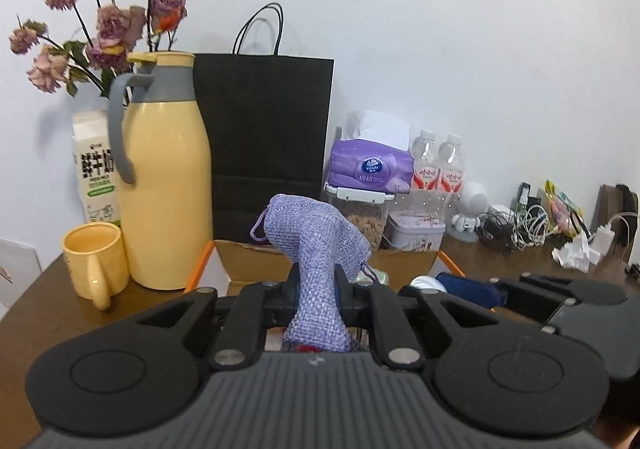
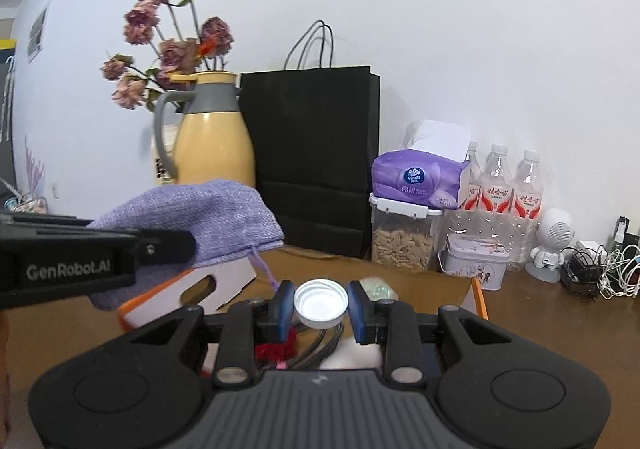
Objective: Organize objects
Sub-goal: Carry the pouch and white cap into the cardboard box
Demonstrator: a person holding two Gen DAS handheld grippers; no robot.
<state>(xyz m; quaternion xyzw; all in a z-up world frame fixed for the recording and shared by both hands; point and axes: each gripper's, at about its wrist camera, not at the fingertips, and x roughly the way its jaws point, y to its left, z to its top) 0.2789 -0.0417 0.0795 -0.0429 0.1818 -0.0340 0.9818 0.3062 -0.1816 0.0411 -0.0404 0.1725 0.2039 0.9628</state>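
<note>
The left gripper has its jaws pinched tight on a lilac woven drawstring pouch, which stands up between the fingers, squeezed narrow at the grip and bulging above it, its gathered mouth and cord loop drooping toward 10 o'clock; a second cord end hangs at its 4 o'clock side. The right gripper is closed partway on a round white cap, hollow side facing the camera, its rim pressed by the blue pads at 3 and 9 o'clock. Both grippers point slightly downward over an open cardboard box with an orange edge, held above the brown table; in the right wrist view the left gripper reaches in from 9 o'clock, the pouch sagging over its fingers. Below the right jaws lie something red, dark cables and something white, inside the box as far as can be told. Beyond the box, at 12 o'clock, stands a black paper bag; at 10 o'clock a yellow thermos jug, a yellow mug and dried flowers; at 2 o'clock a purple tissue pack on a clear food container, water bottles, and a tin
</note>
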